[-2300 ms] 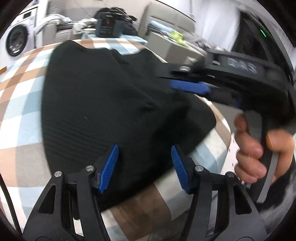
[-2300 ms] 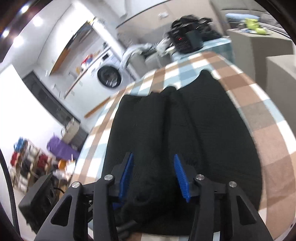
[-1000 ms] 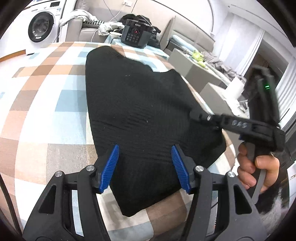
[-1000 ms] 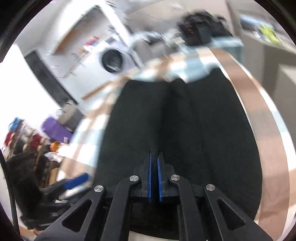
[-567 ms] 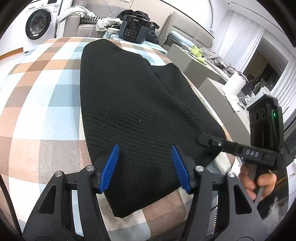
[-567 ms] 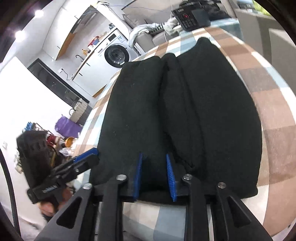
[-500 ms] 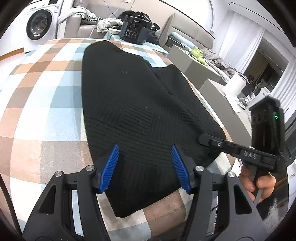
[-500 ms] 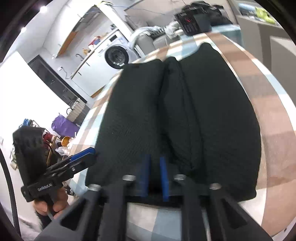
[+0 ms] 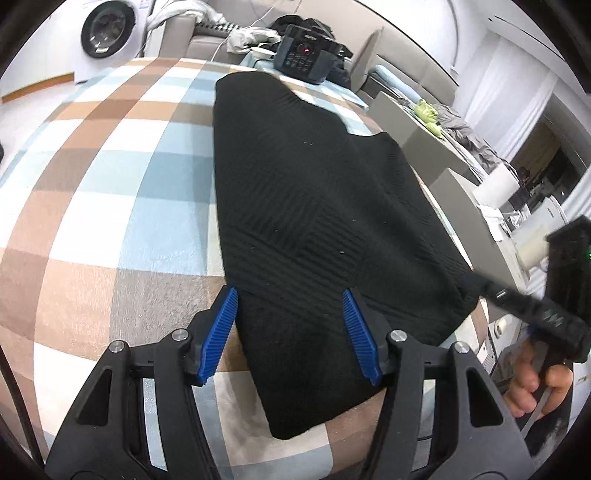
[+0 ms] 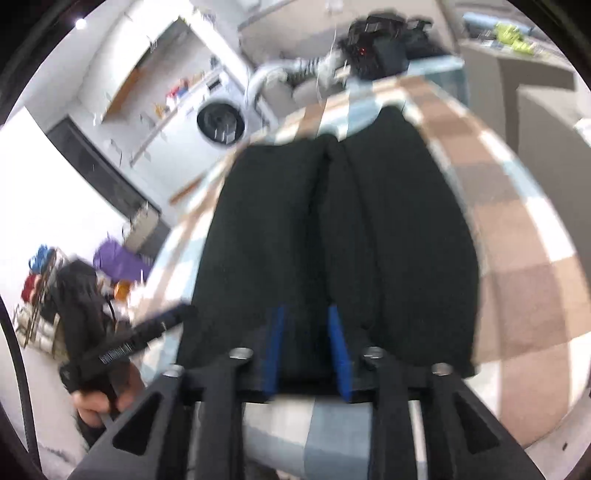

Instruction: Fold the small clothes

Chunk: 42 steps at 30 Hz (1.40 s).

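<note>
A black ribbed knit garment (image 9: 314,206) lies flat and folded lengthwise on the checked table cloth (image 9: 122,177). My left gripper (image 9: 290,334) is open and empty, its blue pads straddling the garment's near corner. My right gripper (image 10: 304,349) is open, its pads just over the garment's near edge (image 10: 332,236), gripping nothing. In the left wrist view the right gripper (image 9: 532,306) is at the garment's right side, held by a hand. In the right wrist view the left gripper (image 10: 122,347) is at the left.
A black appliance with a red light (image 9: 304,59) stands at the table's far end. A washing machine (image 9: 103,33) and a sofa with clothes are behind. A grey side table (image 9: 417,122) stands to the right. The table's edge runs close below both grippers.
My right gripper was shut a second ago and has opened, drawing back to the garment's near edge. My left gripper stayed open and shifted slightly left and nearer the garment's corner.
</note>
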Motion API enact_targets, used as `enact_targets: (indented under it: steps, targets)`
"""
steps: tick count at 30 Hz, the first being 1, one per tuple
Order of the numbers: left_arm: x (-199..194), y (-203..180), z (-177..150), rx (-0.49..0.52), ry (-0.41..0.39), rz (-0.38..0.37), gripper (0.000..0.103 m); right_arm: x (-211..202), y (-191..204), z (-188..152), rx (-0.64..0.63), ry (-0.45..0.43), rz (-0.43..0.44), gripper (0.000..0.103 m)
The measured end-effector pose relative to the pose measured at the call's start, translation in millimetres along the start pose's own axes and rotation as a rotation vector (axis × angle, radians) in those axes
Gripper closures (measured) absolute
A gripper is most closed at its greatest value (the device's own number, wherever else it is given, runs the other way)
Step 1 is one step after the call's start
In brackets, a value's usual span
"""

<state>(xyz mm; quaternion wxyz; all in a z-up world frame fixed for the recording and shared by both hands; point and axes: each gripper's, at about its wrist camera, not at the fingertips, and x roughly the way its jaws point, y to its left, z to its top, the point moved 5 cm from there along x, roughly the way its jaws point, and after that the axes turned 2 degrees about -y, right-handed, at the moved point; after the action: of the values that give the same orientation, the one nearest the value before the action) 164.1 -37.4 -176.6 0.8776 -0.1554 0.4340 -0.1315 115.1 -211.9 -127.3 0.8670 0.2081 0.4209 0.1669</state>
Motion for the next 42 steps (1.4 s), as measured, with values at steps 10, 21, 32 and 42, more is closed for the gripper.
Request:
enact_targets:
  steps: [10, 21, 32, 42]
  targets:
    - [24.5, 1.5, 11.1, -0.021, 0.008, 0.019, 0.047, 3.8, -41.2, -1.0, 0.135, -0.025, -0.065, 0.066]
    - [30.6, 21.5, 29.2, -0.053, -0.048, 0.081, 0.09, 19.0, -33.2, -6.4, 0.118, 0.021, -0.039, 0.066]
    - [12.0, 53.1, 32.0, -0.145, -0.034, 0.067, 0.083, 36.7, -16.4, -7.2, 0.11, 0.067, 0.027, 0.065]
    - [-11.0, 50.9, 33.4, -0.118, -0.083, 0.093, 0.06, 67.6, -4.4, 17.6, 0.024, 0.049, 0.025, 0.067]
